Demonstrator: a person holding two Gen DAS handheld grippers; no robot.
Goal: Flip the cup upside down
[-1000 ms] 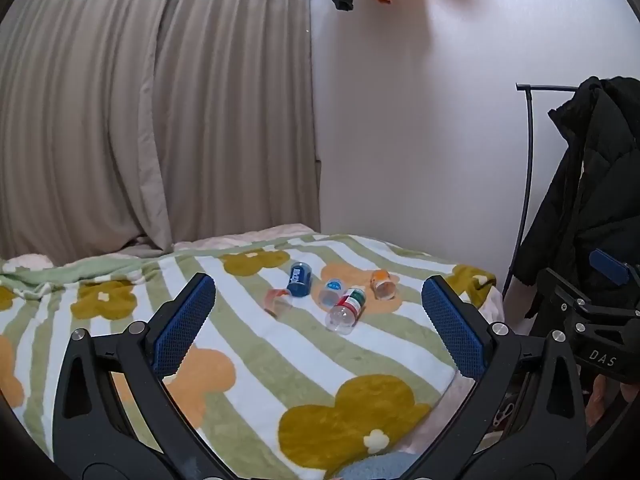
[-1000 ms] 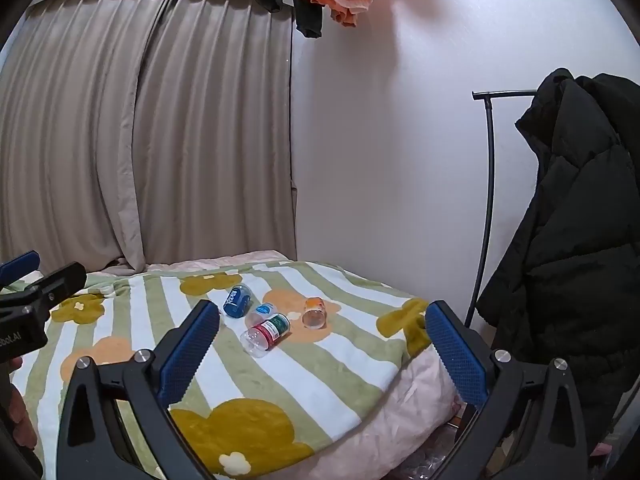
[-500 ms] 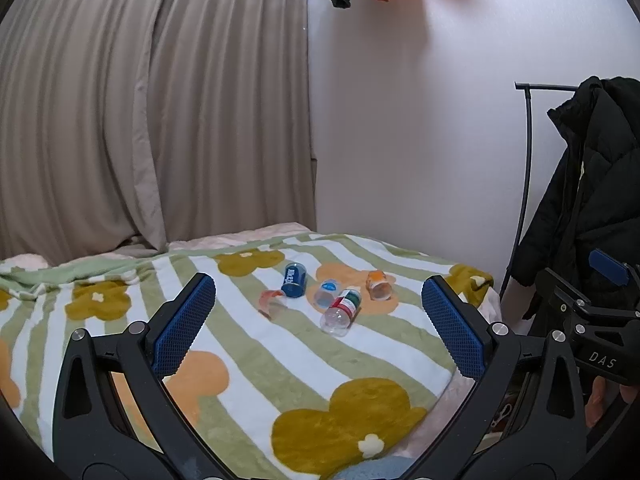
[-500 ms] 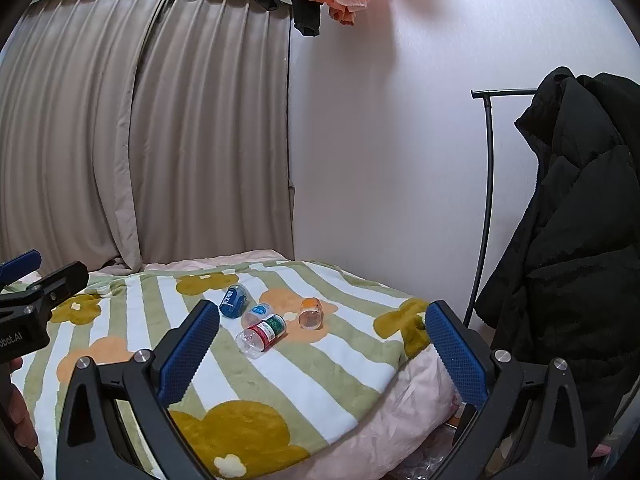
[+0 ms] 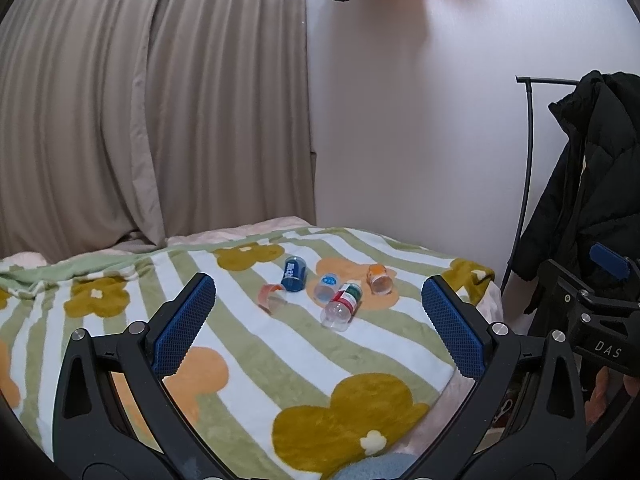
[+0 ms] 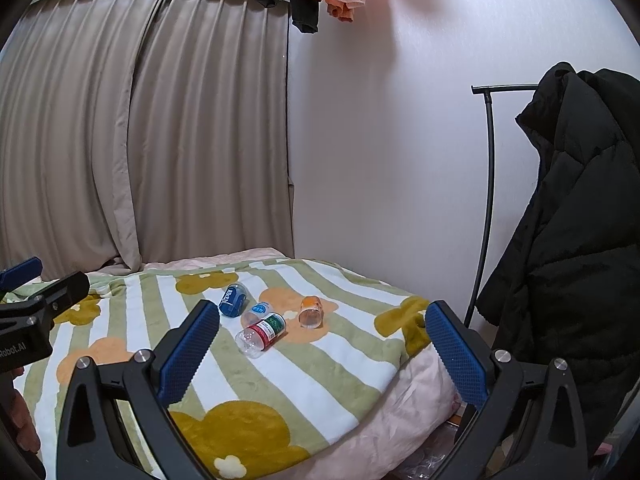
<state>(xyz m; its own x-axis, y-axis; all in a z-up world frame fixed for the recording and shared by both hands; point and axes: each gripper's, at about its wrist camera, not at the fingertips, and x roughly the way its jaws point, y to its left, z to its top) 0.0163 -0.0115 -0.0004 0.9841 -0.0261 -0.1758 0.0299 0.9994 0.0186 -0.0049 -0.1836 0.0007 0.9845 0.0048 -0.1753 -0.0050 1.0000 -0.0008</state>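
An orange cup (image 5: pixel 379 278) (image 6: pixel 310 312) lies on its side on the striped flower blanket (image 5: pixel 248 344) (image 6: pixel 320 364), mouth turned my way. A pinkish clear cup (image 5: pixel 271 297) lies tipped over to the left of the bottles; the right wrist view does not show it. My left gripper (image 5: pixel 318 285) hovers open well short of the objects, nothing between its fingers. My right gripper (image 6: pixel 323 307) is also open and empty, held back from the bed's near edge.
A blue can (image 5: pixel 294 274) (image 6: pixel 232 300), a small blue-labelled bottle (image 5: pixel 327 285) (image 6: pixel 256 312) and a red-and-green-labelled bottle (image 5: pixel 342 306) (image 6: pixel 262 334) lie beside the cups. A black coat on a rack (image 6: pixel 568 240) hangs at right. Curtains (image 6: pixel 140 140) and a wall stand behind the bed.
Both views have shifted a little, so the objects sit slightly further left in frame. Both grippers stay open and nothing on the bed has moved.
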